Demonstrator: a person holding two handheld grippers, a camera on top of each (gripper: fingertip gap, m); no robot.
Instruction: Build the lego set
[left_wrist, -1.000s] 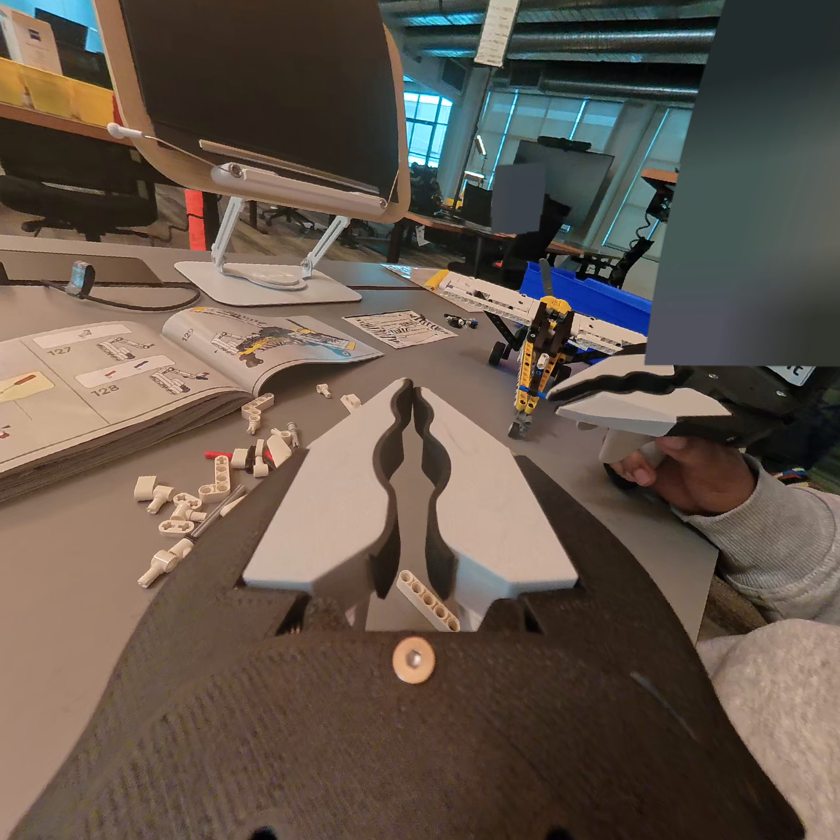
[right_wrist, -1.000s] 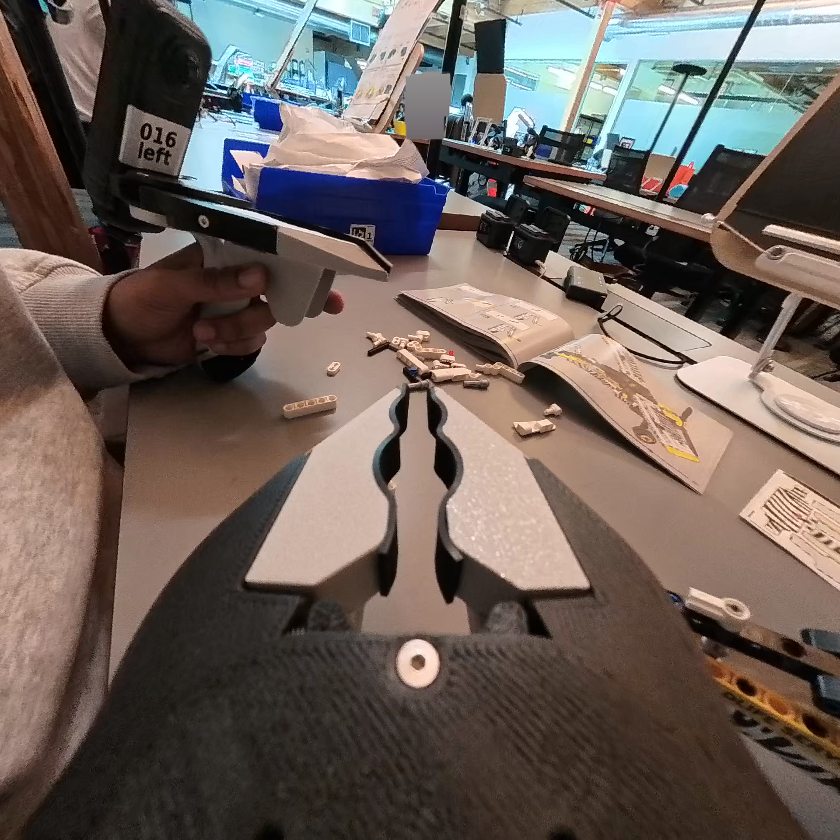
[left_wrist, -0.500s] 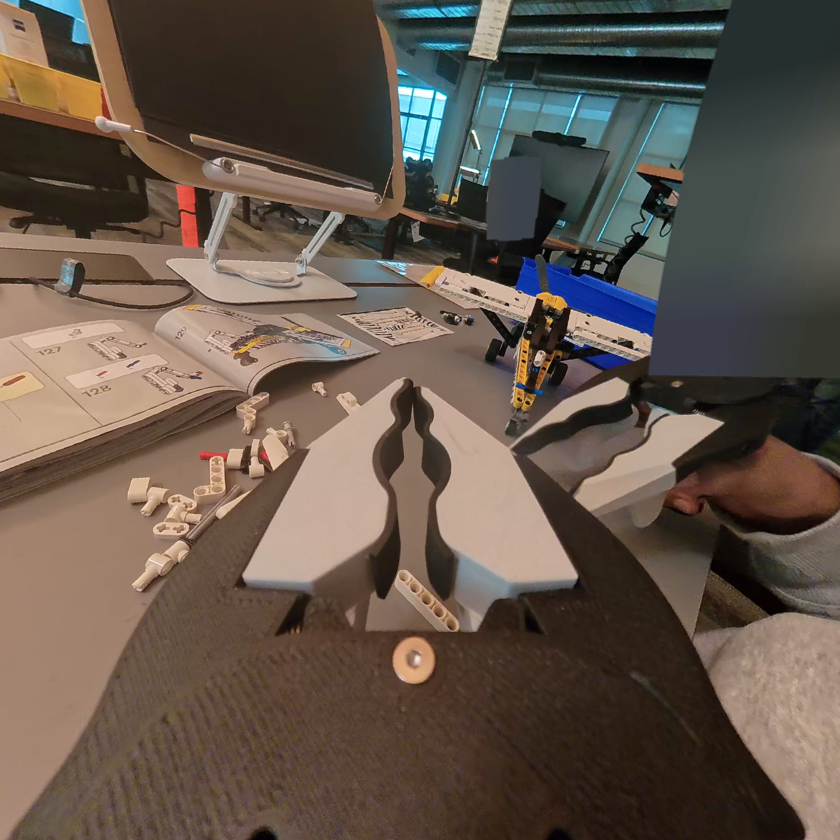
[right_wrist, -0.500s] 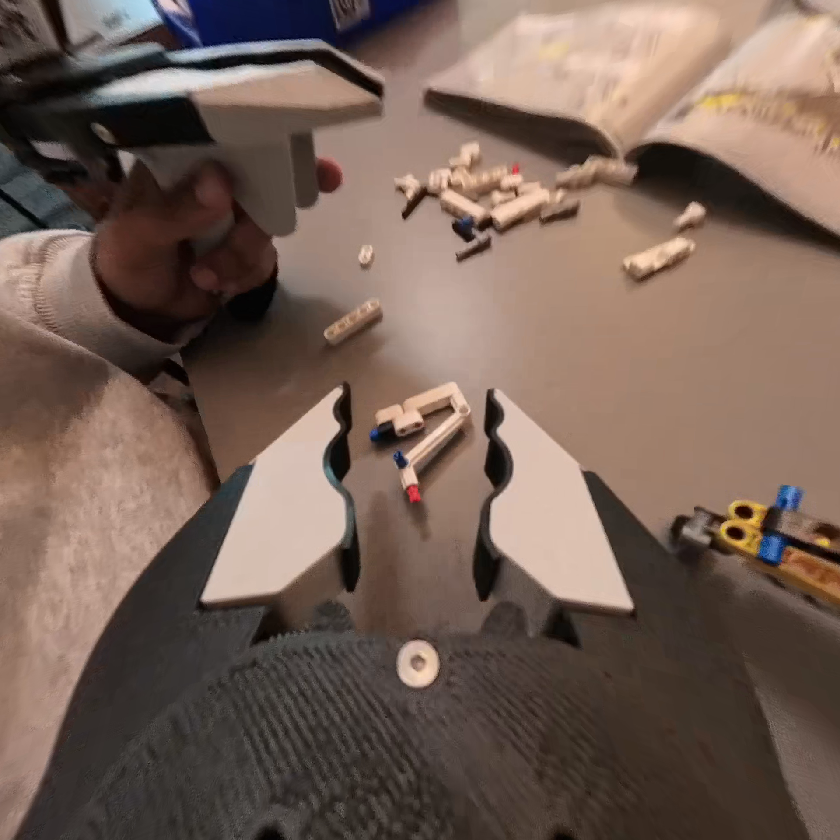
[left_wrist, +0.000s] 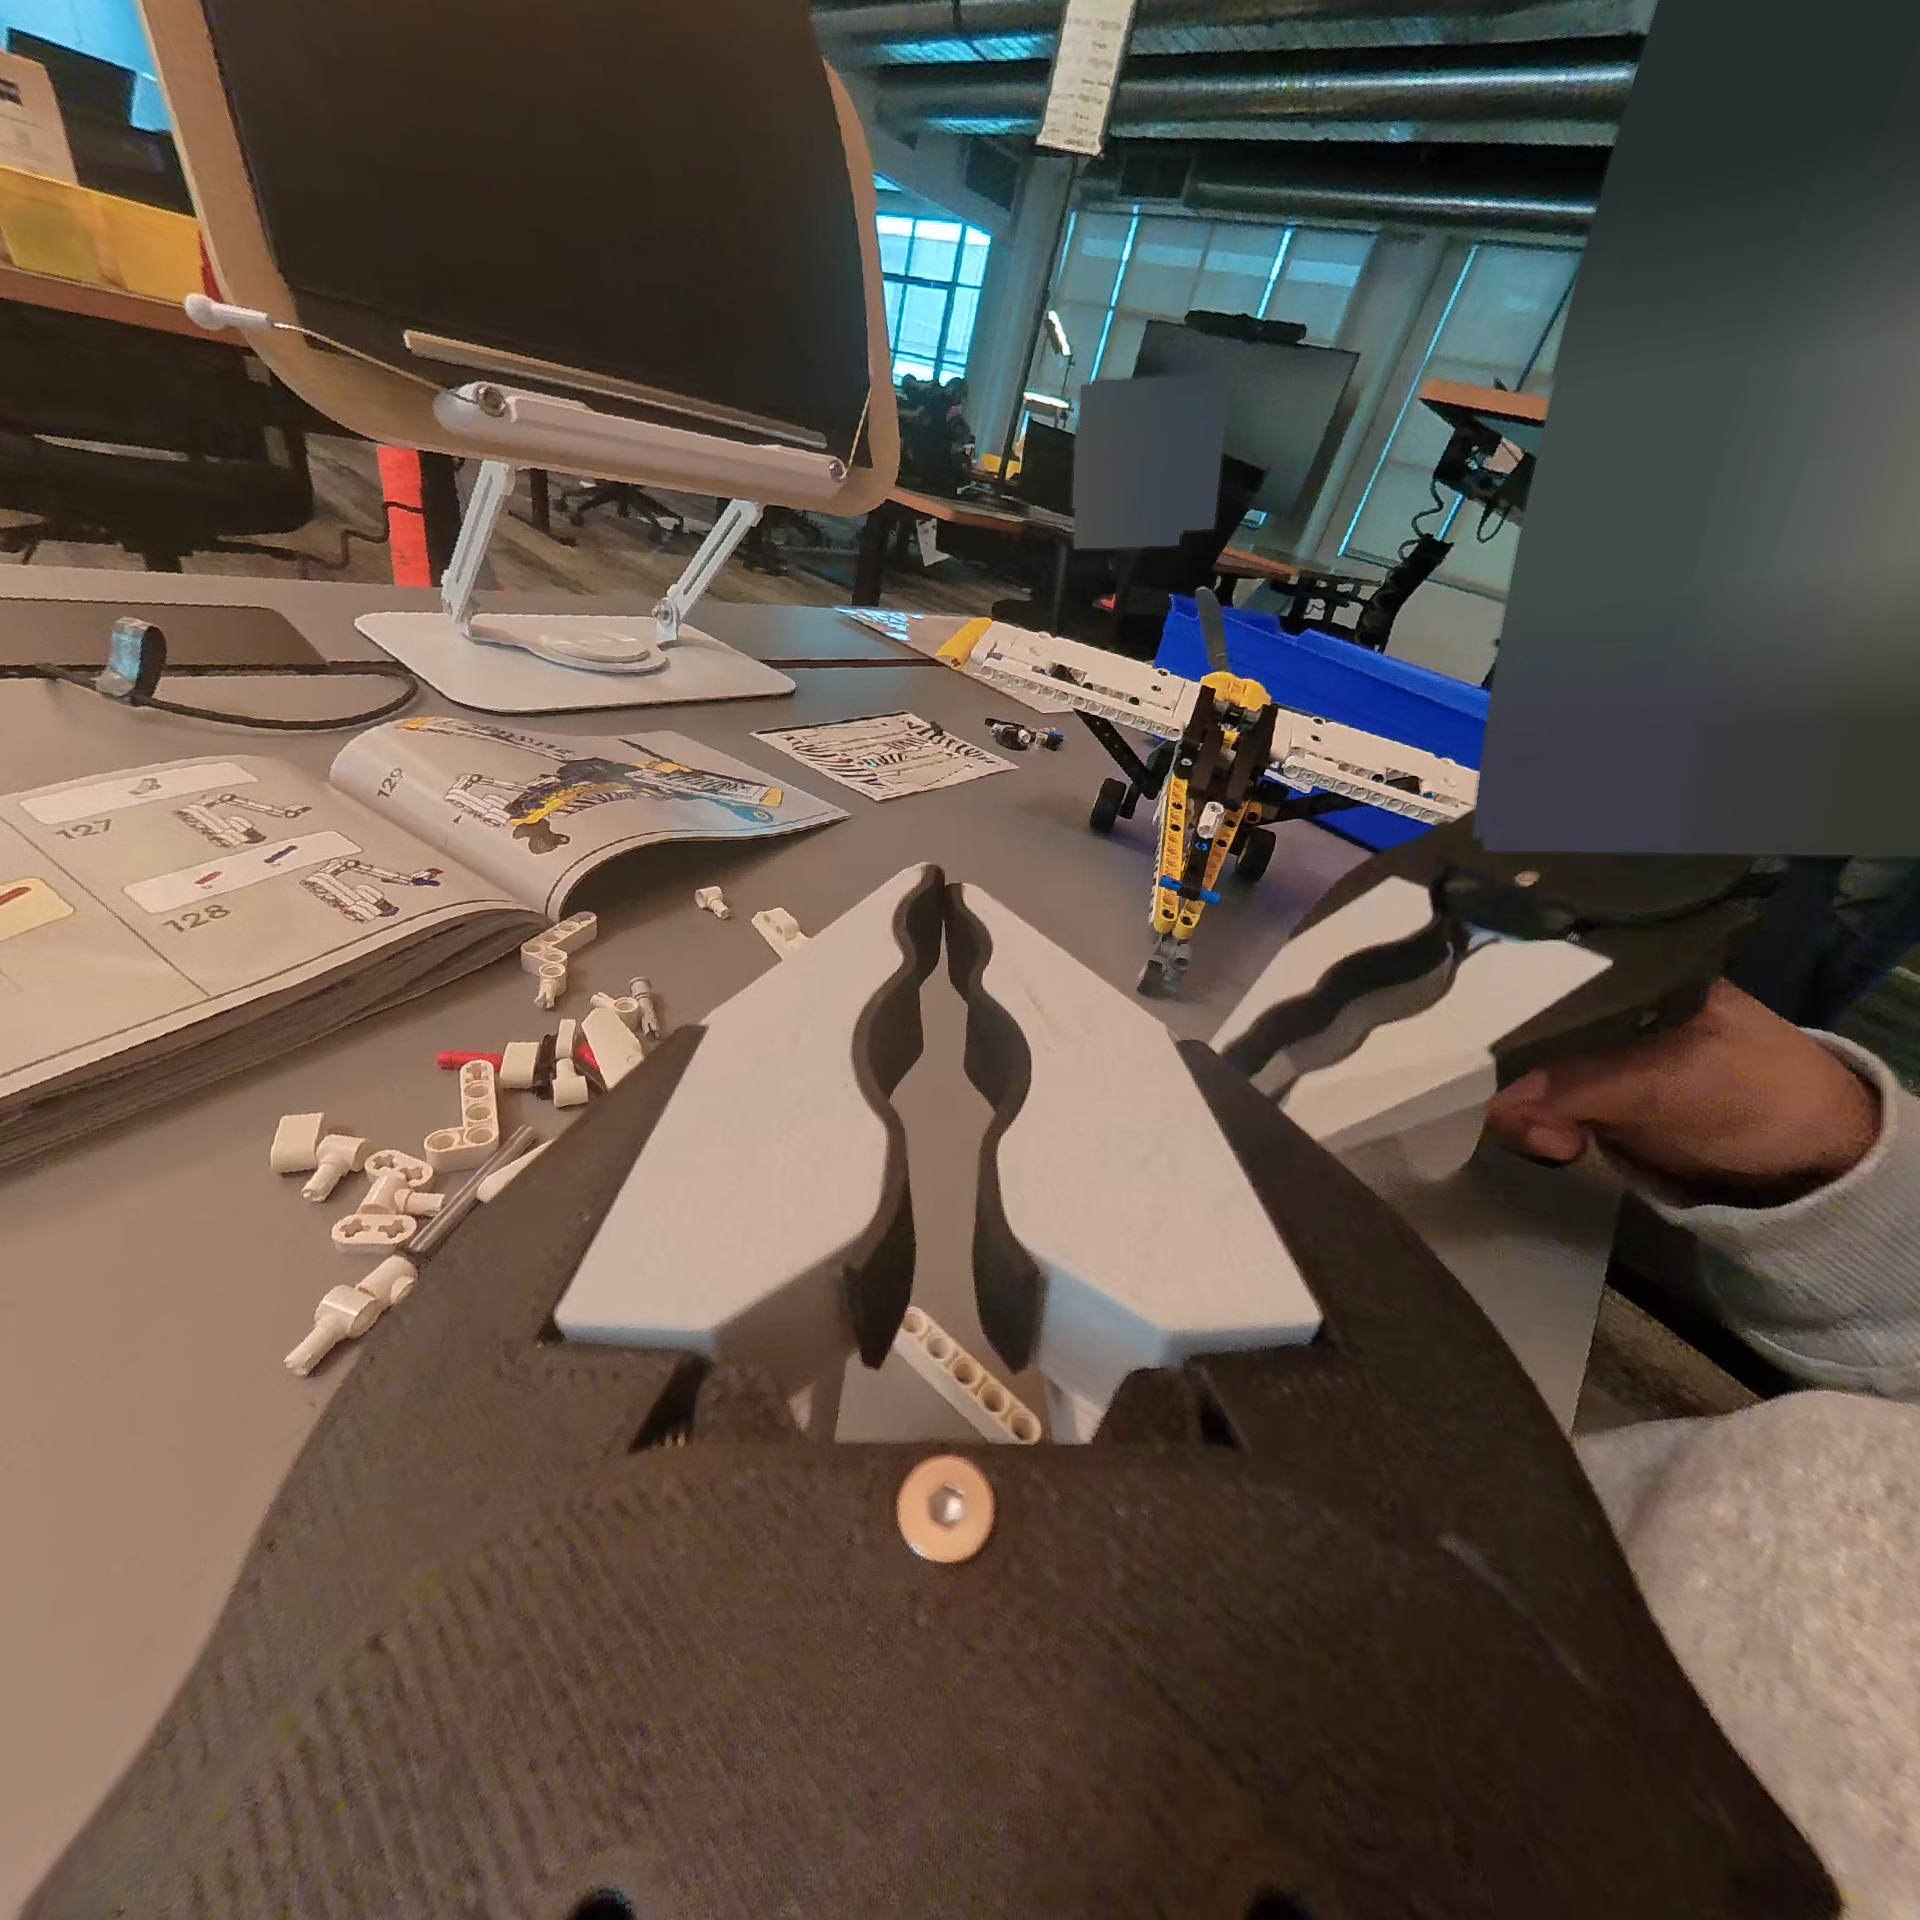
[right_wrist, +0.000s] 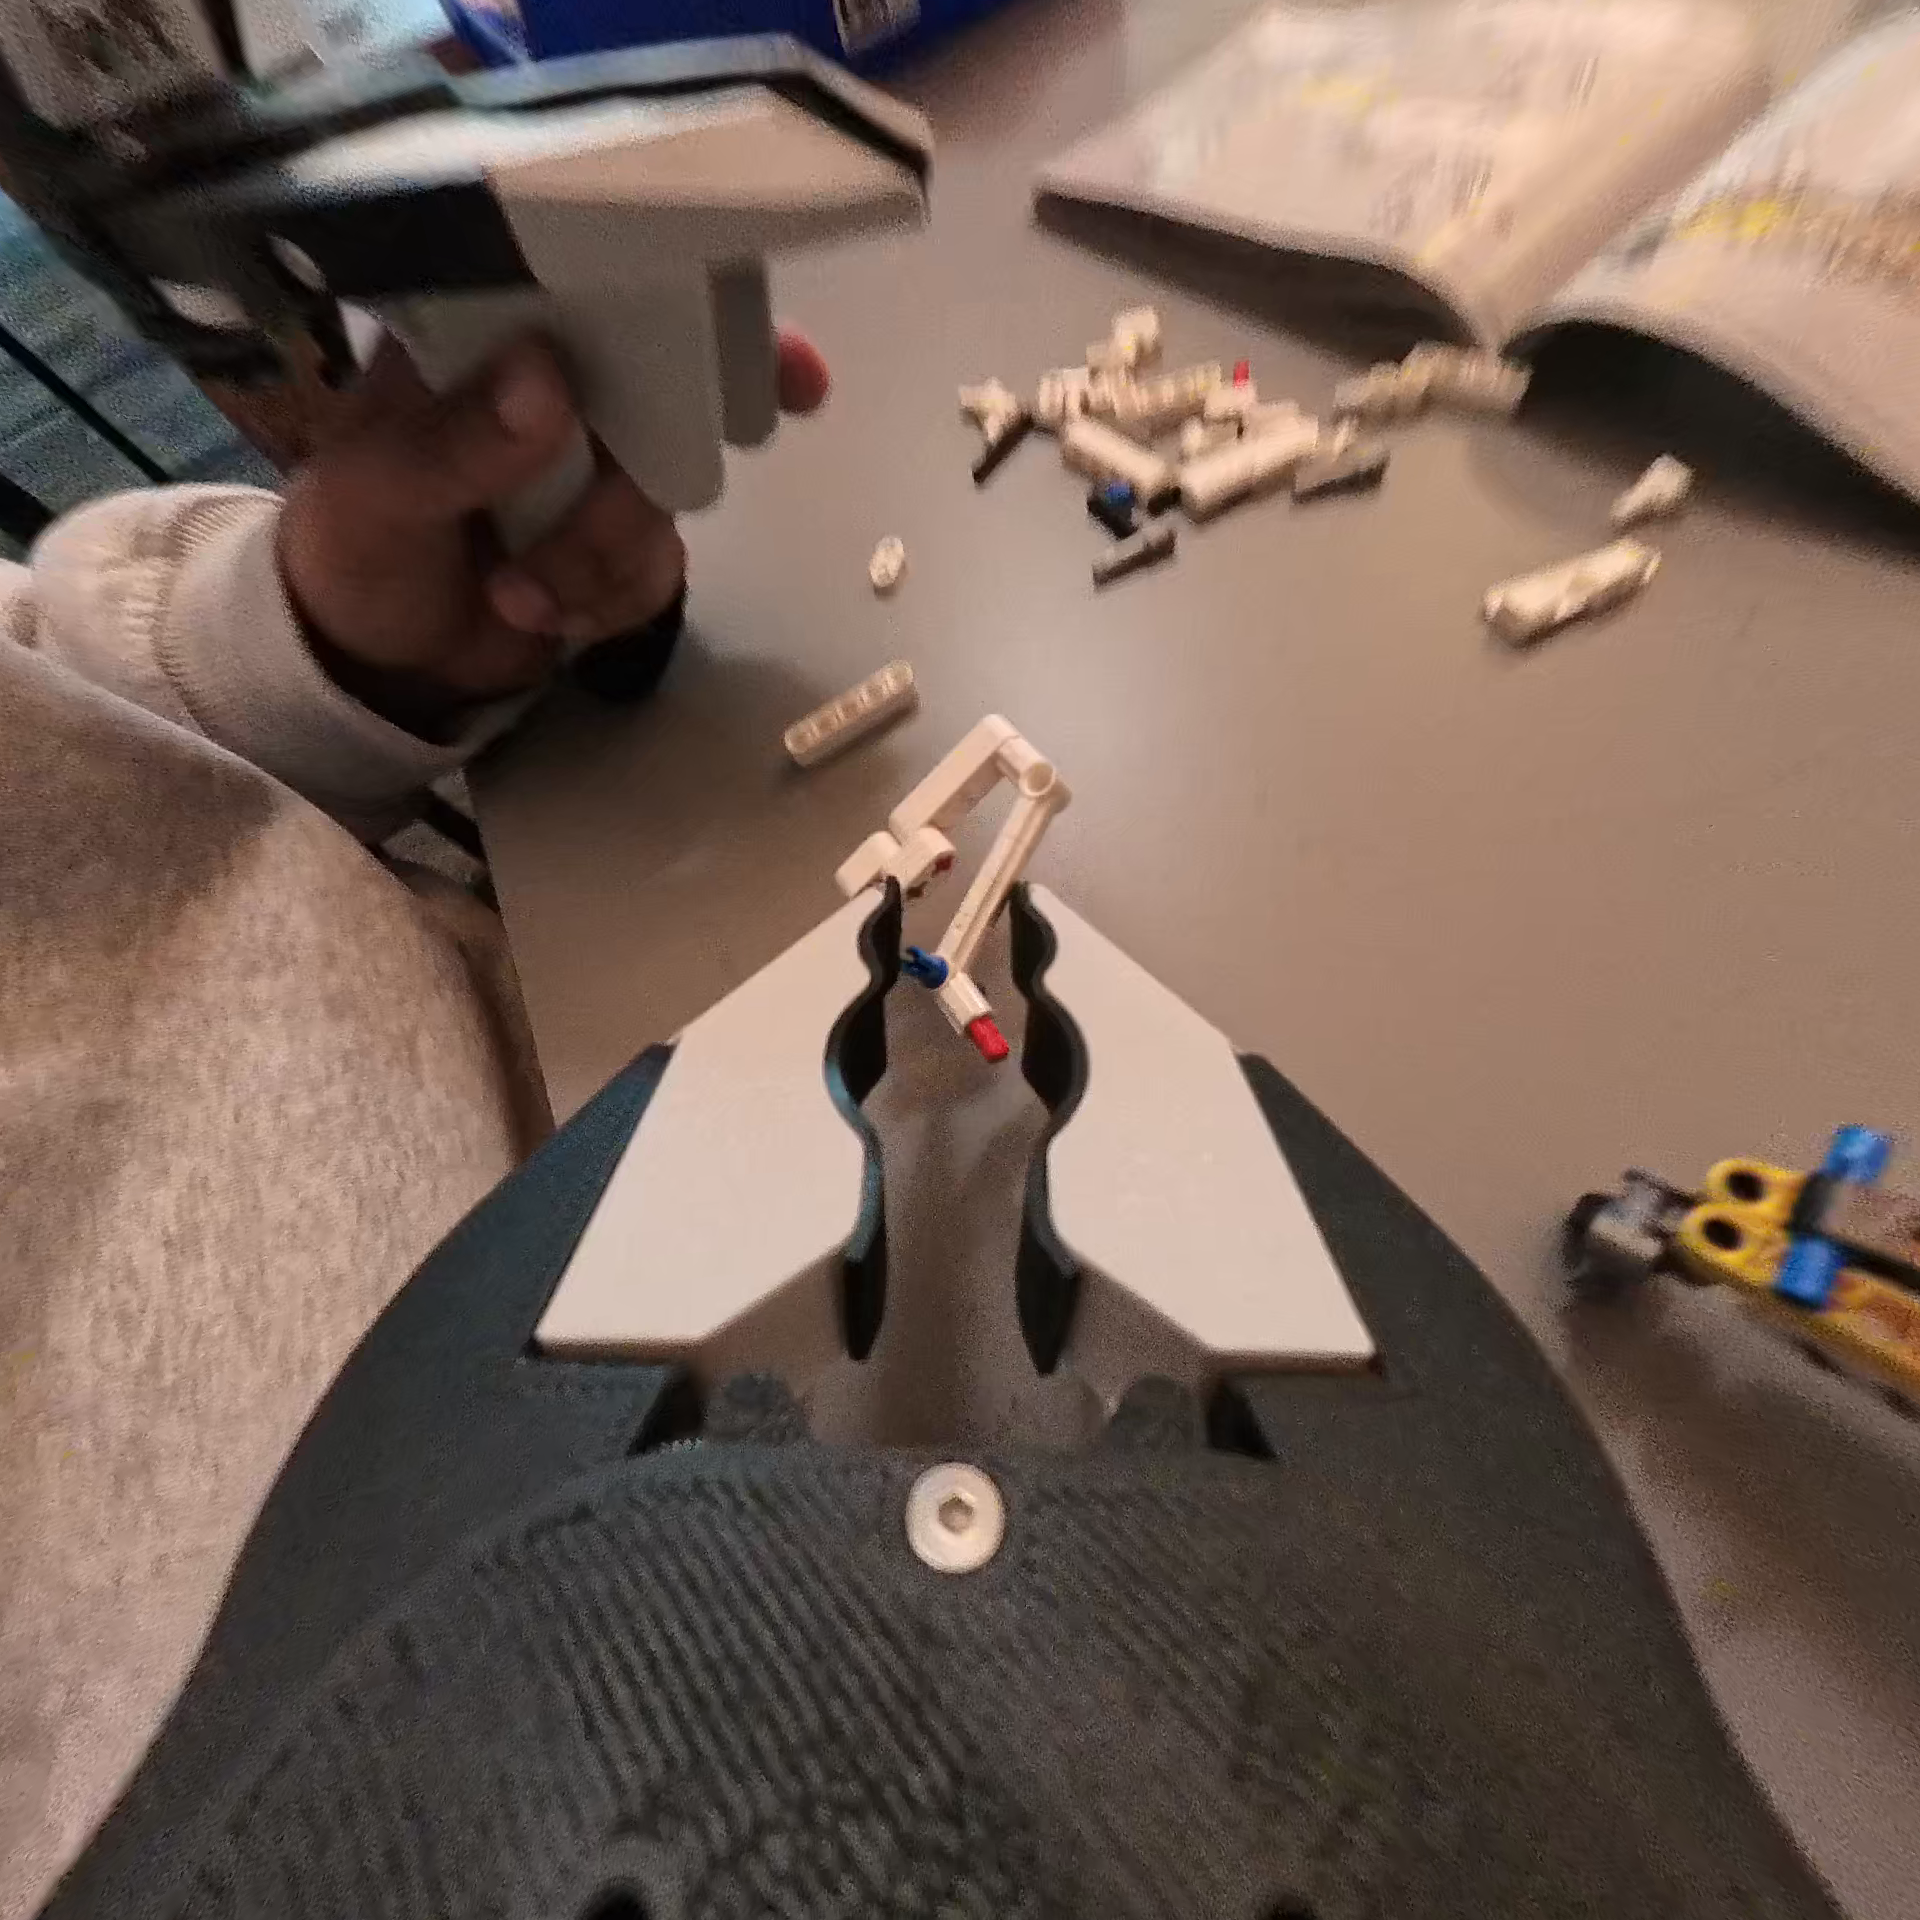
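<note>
My right gripper is shut on a small white linkage assembly with a blue pin and a red axle end, held at the fingertips just above the grey table. It also shows in the left wrist view, low at the right. My left gripper is shut and empty, held above the table; a white beam lies on the table under it. The beam and the left gripper also show in the blurred right wrist view. The yellow, black and white plane model stands further back.
Several loose white pieces lie beside the open instruction book. A sticker sheet, a tablet stand and a blue bin are at the back. The model's yellow tail lies right of my right gripper. The tips of one gripper are about 11 cm away from the tips of the other.
My right gripper tipped down to the table, opened around the white assembly, then closed on it. My left gripper stayed shut and hardly moved.
</note>
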